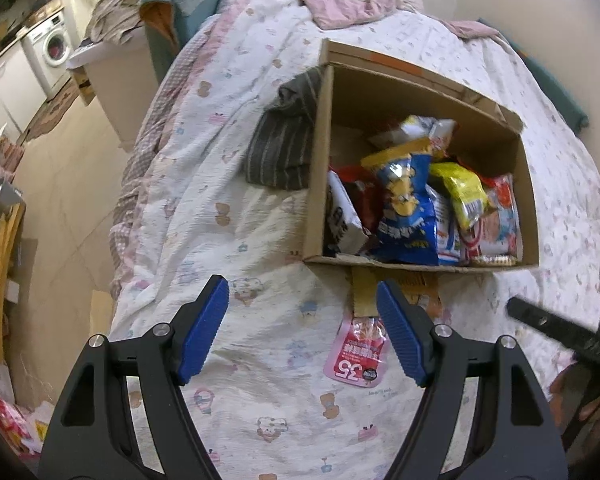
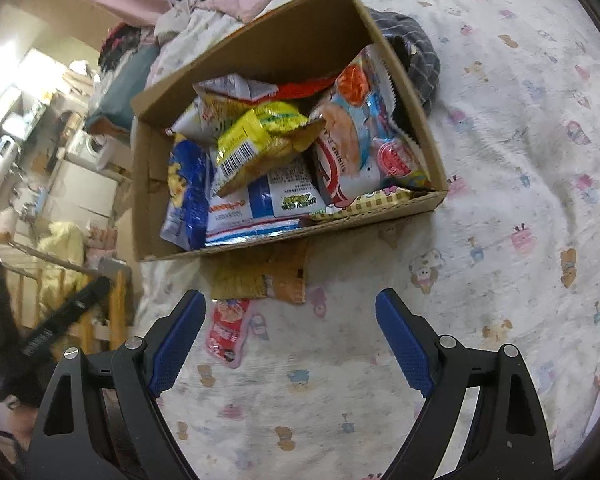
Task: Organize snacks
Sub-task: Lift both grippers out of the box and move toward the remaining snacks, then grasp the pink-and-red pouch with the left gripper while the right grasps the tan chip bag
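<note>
An open cardboard box [image 1: 318, 160] stands on the bed, holding several snack bags, among them a blue bag [image 1: 408, 212] and a yellow bag [image 1: 464, 192]. It also shows in the right wrist view [image 2: 148, 184] with the yellow bag [image 2: 256, 136] on top. A pink-red snack pouch [image 1: 356, 354] lies on the sheet just in front of the box, partly under its folded-down flap [image 1: 366, 296]; it also shows in the right wrist view [image 2: 226, 330]. My left gripper [image 1: 302, 330] is open and empty above the sheet, left of the pouch. My right gripper [image 2: 290, 340] is open and empty, right of the pouch.
The patterned bed sheet [image 1: 228, 240] covers the bed. A grey striped cloth [image 1: 284, 144] lies against the box's left side. Crumpled bedding [image 1: 340, 4] lies at the bed's head. The bed's left edge drops to the floor [image 1: 68, 184]. A washing machine [image 1: 54, 50] stands far left.
</note>
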`<state>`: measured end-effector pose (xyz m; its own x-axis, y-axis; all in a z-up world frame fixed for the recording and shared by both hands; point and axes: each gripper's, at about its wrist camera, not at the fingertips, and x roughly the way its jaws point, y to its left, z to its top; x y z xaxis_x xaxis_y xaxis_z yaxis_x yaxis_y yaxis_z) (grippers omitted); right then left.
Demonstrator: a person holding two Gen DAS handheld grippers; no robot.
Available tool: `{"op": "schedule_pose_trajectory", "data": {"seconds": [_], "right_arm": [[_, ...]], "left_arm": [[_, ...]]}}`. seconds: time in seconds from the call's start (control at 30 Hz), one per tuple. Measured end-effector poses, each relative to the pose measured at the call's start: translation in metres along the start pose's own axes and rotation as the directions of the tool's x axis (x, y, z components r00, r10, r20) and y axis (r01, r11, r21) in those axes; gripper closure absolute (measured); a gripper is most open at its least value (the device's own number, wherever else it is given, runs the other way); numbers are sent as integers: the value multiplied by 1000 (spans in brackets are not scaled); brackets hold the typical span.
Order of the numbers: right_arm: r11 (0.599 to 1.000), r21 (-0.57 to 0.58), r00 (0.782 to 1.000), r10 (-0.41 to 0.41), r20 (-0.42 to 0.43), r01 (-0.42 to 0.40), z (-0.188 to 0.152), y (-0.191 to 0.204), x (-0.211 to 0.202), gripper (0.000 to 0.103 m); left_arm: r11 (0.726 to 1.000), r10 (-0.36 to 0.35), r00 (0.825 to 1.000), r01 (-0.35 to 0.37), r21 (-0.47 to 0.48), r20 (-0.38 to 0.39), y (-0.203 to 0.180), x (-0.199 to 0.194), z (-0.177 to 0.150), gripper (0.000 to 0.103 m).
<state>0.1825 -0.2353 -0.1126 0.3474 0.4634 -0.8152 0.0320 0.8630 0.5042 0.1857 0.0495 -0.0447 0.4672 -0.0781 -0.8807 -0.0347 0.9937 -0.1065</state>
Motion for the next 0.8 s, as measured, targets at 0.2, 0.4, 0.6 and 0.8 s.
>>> {"op": "schedule_pose_trajectory", "data": {"seconds": [0.2, 0.4, 0.6, 0.8], "right_arm": [[999, -15, 998, -36, -58, 35, 3, 9, 30, 14], [997, -57, 991, -65, -116, 59, 9, 29, 70, 14], [993, -69, 977, -103, -187, 91, 12, 29, 109, 12], [990, -104, 979, -108, -174, 91, 12, 29, 103, 51]], "left_arm": [[1000, -11, 1000, 11, -21, 5, 8, -2, 4, 30], [999, -19, 1000, 18, -32, -16, 16, 0, 0, 30], [999, -13, 999, 12, -47, -29, 23, 4, -2, 30], [999, -23, 999, 21, -49, -36, 19, 7, 1, 30]]}}
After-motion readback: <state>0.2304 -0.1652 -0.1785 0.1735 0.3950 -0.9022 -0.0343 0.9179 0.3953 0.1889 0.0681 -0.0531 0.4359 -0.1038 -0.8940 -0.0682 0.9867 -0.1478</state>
